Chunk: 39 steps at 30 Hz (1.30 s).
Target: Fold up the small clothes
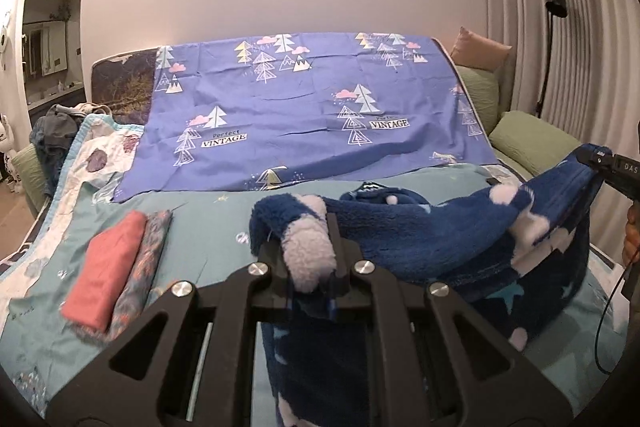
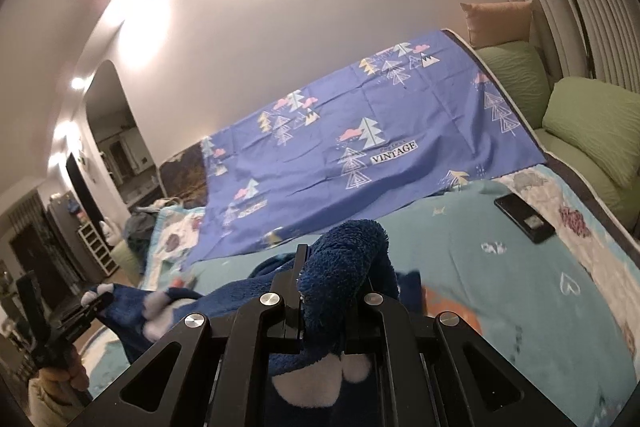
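step: spreading fleece garment (image 1: 420,231) | left tongs (image 1: 310,259) and right tongs (image 2: 332,291) each clamped on an edge | garment hung over bed (image 1: 208,227) | advice: I kept it taut, level, lowered flat

Navy fleece garment (image 1: 420,227) with white patches, blue stars.

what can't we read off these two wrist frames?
- Blue fleece garment: type and full outline unknown; left wrist view, the left gripper covers its lower part.
- Dark flat device: too small to identify, right wrist view.
- Pile of clothes: too small and dim to count, left wrist view.
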Motion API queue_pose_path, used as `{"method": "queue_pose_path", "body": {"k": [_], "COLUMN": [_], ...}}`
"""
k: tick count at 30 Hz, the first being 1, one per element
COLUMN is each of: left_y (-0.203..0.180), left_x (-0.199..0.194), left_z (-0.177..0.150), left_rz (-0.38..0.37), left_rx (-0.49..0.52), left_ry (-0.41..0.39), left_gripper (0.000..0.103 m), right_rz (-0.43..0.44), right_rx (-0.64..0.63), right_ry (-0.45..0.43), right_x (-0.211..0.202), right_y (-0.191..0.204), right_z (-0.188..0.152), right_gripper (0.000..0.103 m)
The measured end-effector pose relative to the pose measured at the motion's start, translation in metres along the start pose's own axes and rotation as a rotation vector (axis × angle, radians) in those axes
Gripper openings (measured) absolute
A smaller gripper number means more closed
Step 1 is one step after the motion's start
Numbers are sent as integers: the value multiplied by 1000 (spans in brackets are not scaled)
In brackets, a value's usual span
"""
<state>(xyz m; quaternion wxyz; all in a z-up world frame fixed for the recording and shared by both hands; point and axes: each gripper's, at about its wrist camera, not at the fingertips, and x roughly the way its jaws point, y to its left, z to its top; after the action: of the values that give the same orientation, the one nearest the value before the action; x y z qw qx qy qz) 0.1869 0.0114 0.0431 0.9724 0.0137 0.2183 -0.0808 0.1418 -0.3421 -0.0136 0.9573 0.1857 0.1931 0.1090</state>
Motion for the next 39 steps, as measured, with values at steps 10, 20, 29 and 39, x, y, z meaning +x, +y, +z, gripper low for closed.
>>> {"method": "queue_pose_path", "body": {"k": [10,20,29,39], "left_y": [6,4,-3,-22], "left_x": [124,224,156,86], "left_z": [-5,-41,-15,-15], "left_rz": [84,111,108,-131], "left_rx": [22,40,57,103], "left_ry": [77,399,187,184], "left_gripper": [13,15,47,67], "right_rz": [-45,-108,-120,-47], "right_rx": [28,215,110,-265], "right_ry": [73,373,288,289], "right_x": [128,246,203,139], "right_y": [-38,-110,-82,14], "right_z": [6,-47,-26,-41], "right_gripper": [9,9,34,50]}}
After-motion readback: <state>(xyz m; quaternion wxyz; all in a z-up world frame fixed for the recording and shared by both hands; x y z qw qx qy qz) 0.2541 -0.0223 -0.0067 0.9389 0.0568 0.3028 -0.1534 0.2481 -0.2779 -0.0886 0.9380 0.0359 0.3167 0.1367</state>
